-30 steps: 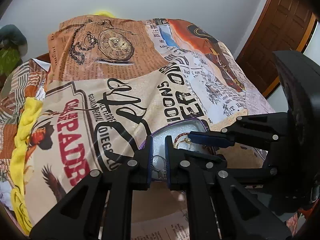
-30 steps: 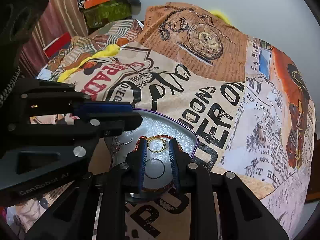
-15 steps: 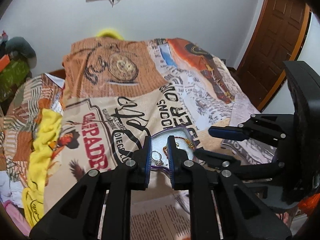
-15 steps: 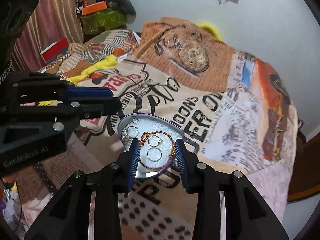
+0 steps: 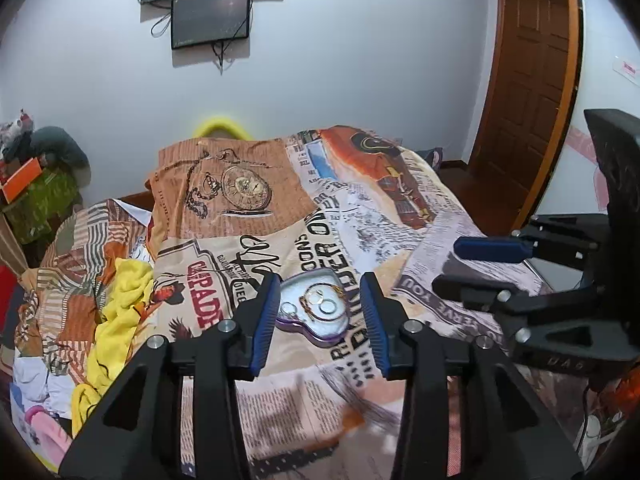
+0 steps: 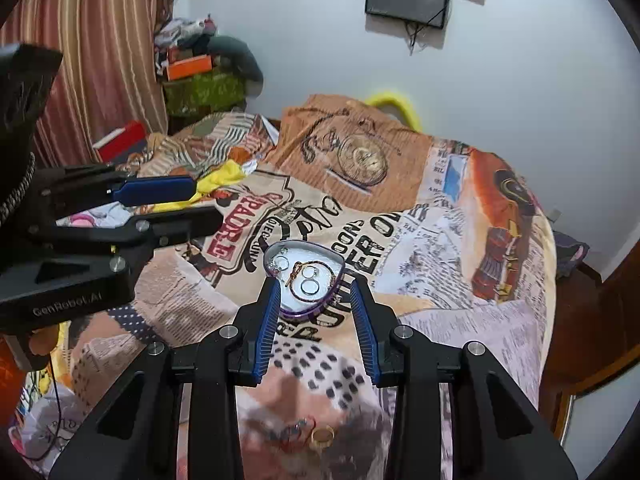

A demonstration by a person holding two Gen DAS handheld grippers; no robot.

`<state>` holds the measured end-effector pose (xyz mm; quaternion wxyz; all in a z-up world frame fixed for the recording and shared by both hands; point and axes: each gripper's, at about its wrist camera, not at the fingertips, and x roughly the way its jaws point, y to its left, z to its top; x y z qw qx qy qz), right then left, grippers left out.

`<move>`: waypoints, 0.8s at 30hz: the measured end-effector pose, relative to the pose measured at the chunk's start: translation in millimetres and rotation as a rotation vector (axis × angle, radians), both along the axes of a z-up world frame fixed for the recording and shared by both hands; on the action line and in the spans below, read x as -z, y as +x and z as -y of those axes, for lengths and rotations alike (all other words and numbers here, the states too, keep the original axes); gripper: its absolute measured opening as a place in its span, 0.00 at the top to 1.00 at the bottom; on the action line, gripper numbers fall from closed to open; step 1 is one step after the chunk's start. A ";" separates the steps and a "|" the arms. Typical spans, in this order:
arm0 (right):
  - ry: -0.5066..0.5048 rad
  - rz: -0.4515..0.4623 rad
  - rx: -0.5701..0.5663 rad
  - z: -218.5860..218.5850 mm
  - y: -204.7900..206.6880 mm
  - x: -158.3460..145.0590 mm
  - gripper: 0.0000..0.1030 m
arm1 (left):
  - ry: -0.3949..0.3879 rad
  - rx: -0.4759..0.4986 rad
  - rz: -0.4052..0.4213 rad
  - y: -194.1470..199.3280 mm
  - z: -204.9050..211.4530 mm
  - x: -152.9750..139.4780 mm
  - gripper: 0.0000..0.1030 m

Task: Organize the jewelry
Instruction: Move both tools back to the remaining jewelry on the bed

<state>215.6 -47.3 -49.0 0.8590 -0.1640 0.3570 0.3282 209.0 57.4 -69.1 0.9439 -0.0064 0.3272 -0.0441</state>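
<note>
A heart-shaped silver tray with a purple rim (image 5: 295, 325) (image 6: 276, 249) lies on the printed bedspread. It holds several rings (image 6: 309, 287) and a thin bracelet (image 6: 320, 266). My left gripper (image 5: 320, 316) is open and empty, raised well back from the tray. My right gripper (image 6: 314, 324) is also open and empty, hovering back from the tray. Each gripper shows in the other's view: the right one (image 5: 476, 268) at the right, the left one (image 6: 180, 208) at the left. A gold ring (image 6: 322, 436) and tangled thread lie on the bedspread near the bottom of the right wrist view.
A yellow cloth (image 5: 116, 312) lies crumpled at the bed's left side. Boxes and clothes (image 6: 200, 76) pile in the far left corner. A wooden door (image 5: 528, 92) stands at the right. A screen (image 5: 210, 16) hangs on the far wall.
Both grippers have pulled up and back from the tray and their jaws have opened wide. The jewelry stays in the tray.
</note>
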 end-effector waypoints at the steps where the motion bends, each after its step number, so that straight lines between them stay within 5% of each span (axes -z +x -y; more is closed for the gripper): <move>1: 0.011 0.004 0.004 4.6 -4.2 -2.3 0.68 | 0.001 0.005 0.000 -5.1 3.6 -0.4 0.60; 9: 0.036 -0.002 0.052 36.7 -27.6 6.2 0.66 | -0.033 0.032 -0.023 -27.7 24.2 12.7 0.54; 24: 0.048 -0.184 0.157 92.1 -37.0 66.5 0.66 | -0.053 0.153 -0.247 -19.8 80.7 97.1 0.54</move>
